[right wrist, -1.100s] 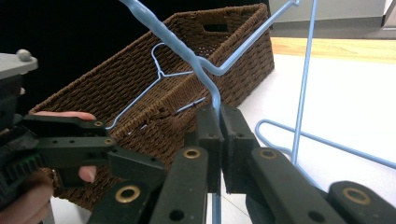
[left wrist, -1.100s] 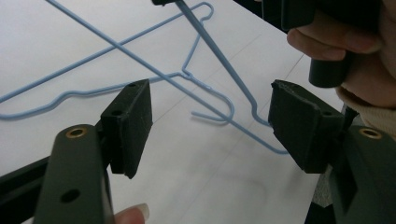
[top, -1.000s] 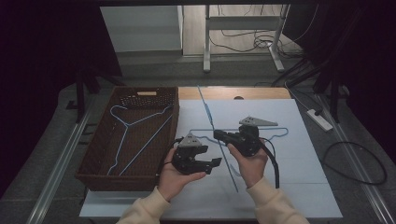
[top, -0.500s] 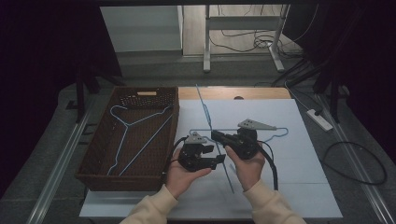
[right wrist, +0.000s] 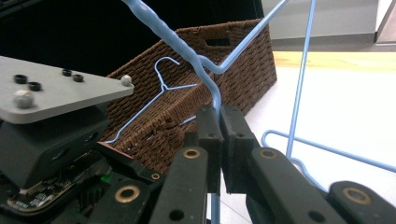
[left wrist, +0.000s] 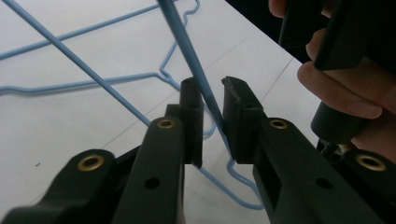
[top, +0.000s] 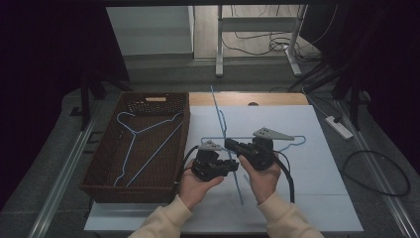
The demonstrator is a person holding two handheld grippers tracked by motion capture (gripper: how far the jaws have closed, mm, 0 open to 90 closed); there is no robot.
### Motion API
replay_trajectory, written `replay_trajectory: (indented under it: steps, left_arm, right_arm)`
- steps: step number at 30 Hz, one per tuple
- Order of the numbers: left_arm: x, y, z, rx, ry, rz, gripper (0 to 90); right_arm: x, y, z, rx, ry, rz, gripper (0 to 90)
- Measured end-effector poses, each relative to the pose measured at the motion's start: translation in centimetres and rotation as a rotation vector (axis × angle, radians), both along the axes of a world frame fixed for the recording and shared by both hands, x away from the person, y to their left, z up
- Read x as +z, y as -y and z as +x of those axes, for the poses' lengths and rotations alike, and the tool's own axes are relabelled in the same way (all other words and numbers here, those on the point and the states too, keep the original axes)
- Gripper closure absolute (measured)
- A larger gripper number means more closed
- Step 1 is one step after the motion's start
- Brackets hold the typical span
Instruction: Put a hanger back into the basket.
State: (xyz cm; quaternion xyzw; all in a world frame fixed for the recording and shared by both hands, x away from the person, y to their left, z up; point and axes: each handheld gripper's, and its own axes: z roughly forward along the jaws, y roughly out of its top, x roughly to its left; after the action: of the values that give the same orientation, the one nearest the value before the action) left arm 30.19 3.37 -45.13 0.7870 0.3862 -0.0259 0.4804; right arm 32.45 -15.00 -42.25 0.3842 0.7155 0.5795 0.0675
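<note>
My right gripper (top: 229, 144) (right wrist: 218, 112) is shut on the twisted neck of a blue wire hanger (top: 221, 121) (right wrist: 187, 51), holding it up over the white table (top: 322, 198). My left gripper (top: 236, 166) (left wrist: 212, 88) faces it from the left. Its jaws have just been closing around a wire of the held hanger (left wrist: 187, 42) and stand narrowly apart, with a slight gap still beside the wire. A second blue hanger (top: 292, 141) (left wrist: 93, 84) lies flat on the table. A third hanger (top: 143, 144) (right wrist: 163, 81) lies in the brown wicker basket (top: 99, 168) (right wrist: 233, 65).
The basket stands along the table's left side. A wooden strip (top: 267, 99) runs along the far edge. A power strip (top: 336, 126) and cables lie on the floor to the right. A metal stand (top: 257, 39) rises behind the table.
My left gripper has shifted right to the lifted hanger, and its jaws have narrowed from wide apart to close around the wire. The right gripper has kept still with the hanger.
</note>
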Motion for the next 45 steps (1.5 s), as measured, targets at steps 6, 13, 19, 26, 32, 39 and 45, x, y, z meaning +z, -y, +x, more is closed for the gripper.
replay_trajectory:
  steps: [6, 13, 19, 26, 32, 39, 45]
  left_arm:
    - [0.3, -0.4, 0.0, 0.021, -0.024, -0.002, 82.8]
    - [0.8, -1.3, 0.1, 0.02, -0.04, -0.002, 86.1]
    - [1.4, -2.2, -0.1, 0.005, -0.067, -0.033, 86.3]
    - [2.2, -3.3, -0.2, -0.006, -0.077, -0.048, 86.2]
    - [3.1, -4.4, -0.5, -0.019, -0.079, -0.046, 86.2]
    - [4.0, -5.5, -0.6, -0.035, -0.074, -0.044, 86.1]
    - [5.5, -6.9, -0.5, -0.051, -0.062, -0.039, 86.2]
  right_arm:
    - [0.4, 0.5, -0.1, -0.001, 0.025, -0.002, 86.4]
    - [1.0, 0.9, 0.1, 0.017, 0.078, -0.016, 75.7]
    - [1.5, 1.4, 0.2, 0.036, 0.108, -0.057, 56.4]
    - [1.7, 2.3, -0.4, 0.067, 0.161, -0.071, 43.1]
    - [1.1, 4.5, -0.3, 0.059, 0.17, -0.104, 36.8]
    - [-0.4, 7.6, 0.0, 0.049, 0.14, -0.143, 32.0]
    - [-1.8, 9.6, 0.1, 0.014, 0.11, -0.19, 31.1]
